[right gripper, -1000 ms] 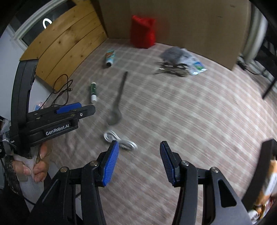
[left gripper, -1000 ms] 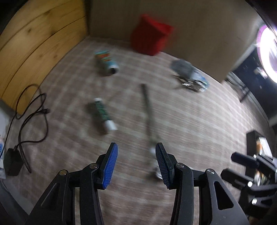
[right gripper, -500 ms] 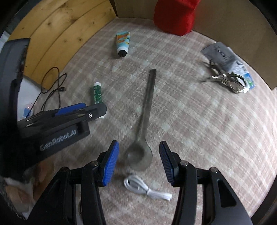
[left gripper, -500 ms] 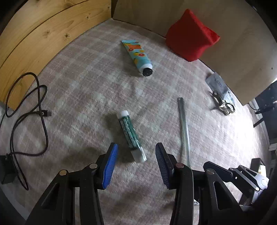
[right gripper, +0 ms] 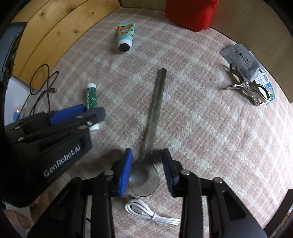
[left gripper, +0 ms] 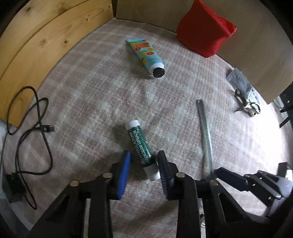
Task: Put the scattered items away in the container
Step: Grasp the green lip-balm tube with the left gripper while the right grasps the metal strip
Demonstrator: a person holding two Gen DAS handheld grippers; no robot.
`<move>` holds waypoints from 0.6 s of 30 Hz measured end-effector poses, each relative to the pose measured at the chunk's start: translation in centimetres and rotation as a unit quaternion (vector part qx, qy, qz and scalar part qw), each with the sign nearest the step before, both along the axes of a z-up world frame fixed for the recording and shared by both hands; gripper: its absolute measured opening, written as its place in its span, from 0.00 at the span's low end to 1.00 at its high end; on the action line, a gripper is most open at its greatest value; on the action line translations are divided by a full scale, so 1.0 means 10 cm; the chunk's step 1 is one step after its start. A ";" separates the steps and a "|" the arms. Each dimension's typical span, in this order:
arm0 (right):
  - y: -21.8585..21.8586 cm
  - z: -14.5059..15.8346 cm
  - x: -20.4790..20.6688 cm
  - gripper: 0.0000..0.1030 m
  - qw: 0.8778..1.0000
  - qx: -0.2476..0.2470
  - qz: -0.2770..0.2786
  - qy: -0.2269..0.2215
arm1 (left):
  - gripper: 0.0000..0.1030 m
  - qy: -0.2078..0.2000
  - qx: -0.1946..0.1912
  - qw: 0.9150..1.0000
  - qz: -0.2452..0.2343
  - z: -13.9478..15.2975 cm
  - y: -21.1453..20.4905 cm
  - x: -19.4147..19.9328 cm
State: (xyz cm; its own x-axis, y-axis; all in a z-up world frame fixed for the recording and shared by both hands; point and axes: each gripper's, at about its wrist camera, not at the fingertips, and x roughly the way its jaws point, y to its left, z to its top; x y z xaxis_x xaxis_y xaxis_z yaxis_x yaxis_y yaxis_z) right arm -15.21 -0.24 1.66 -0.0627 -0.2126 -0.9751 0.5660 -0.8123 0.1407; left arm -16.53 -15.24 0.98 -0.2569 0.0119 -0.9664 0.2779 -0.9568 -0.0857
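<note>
- Down low, we see the green lip balm stick lying flat on the checked cloth, between the blue pads of our left gripper.
- Our left gripper is spread wide, a pad on each side of the stick. The right pad looks very close to the stick's clear end, but we cannot tell if it touches.
- The stick's white cap points away from us, toward the far wall.
- We see the long metal spoon lying flat too. Its round bowl sits between the pads of our right gripper.
- Our right gripper is spread wide as well and holds nothing. The spoon's handle points away, toward the red container.
- The red container sits at the far edge of the cloth, against the wall.
- A blue tube with fruit pictures lies near the red container. Its black cap points toward us.
- A shiny metal hole punch lies far to the right, on top of a gray packet.
- A small white cable, bundled up, lies just under our right gripper, near the spoon's bowl.
- A black cable curls on the left side, partly off the cloth.
- Wooden boards stand along the left side.
</note>
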 end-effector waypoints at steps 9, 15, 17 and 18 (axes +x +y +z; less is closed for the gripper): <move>0.19 0.02 0.00 0.08 1.000 -0.009 -0.006 -0.008 | 0.14 0.012 0.023 0.999 0.026 0.00 -0.13 0.12; 0.38 0.18 0.04 0.08 0.999 -0.041 -0.023 -0.009 | 0.14 0.023 0.026 0.999 0.028 0.11 -0.11 0.26; 0.46 0.26 0.06 0.08 0.999 -0.046 -0.027 -0.001 | 0.14 0.030 0.027 0.999 0.023 0.18 -0.06 0.30; 0.51 0.30 0.07 0.08 0.998 -0.049 -0.031 0.002 | 0.14 0.033 0.027 0.999 0.021 0.22 -0.04 0.33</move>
